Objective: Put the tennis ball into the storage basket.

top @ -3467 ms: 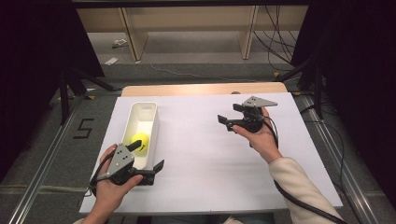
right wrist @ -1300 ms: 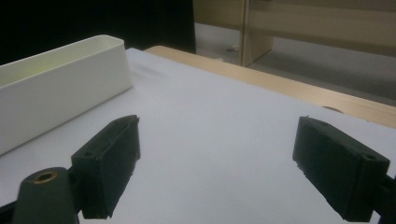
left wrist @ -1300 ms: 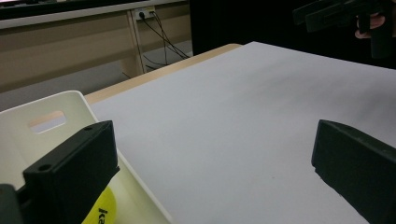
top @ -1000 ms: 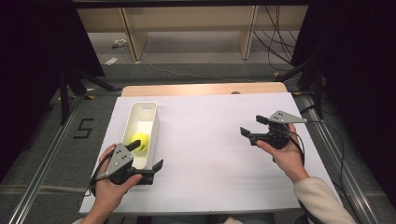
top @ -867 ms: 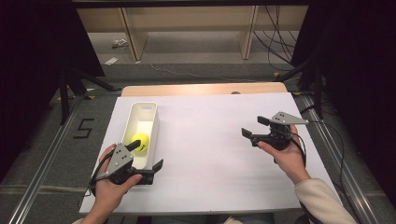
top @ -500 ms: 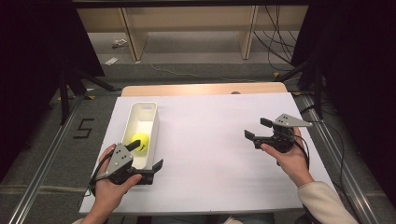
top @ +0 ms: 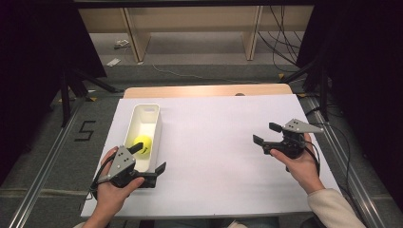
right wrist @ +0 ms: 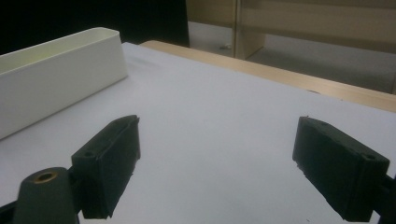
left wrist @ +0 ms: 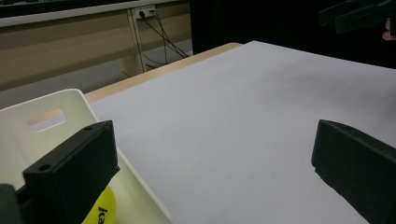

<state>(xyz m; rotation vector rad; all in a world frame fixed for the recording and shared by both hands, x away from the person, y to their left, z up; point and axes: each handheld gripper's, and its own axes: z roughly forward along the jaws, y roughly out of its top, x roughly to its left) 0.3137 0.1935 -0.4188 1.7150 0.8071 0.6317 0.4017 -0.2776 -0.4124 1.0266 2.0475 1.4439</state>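
Straddling the near end of the white bin (top: 144, 124) at the lower left of the high view, the left gripper (top: 146, 160) has its jaws spread wide and empty, one over the bin, one over the white worktop (top: 218, 142). The yellow ball (top: 141, 144) lies inside the bin, just beyond that gripper. To take it cleanly, both jaws should drop inside the walls and close across the ball's middle. The right gripper (top: 265, 133), at mid right, is also wide open, holding nothing.
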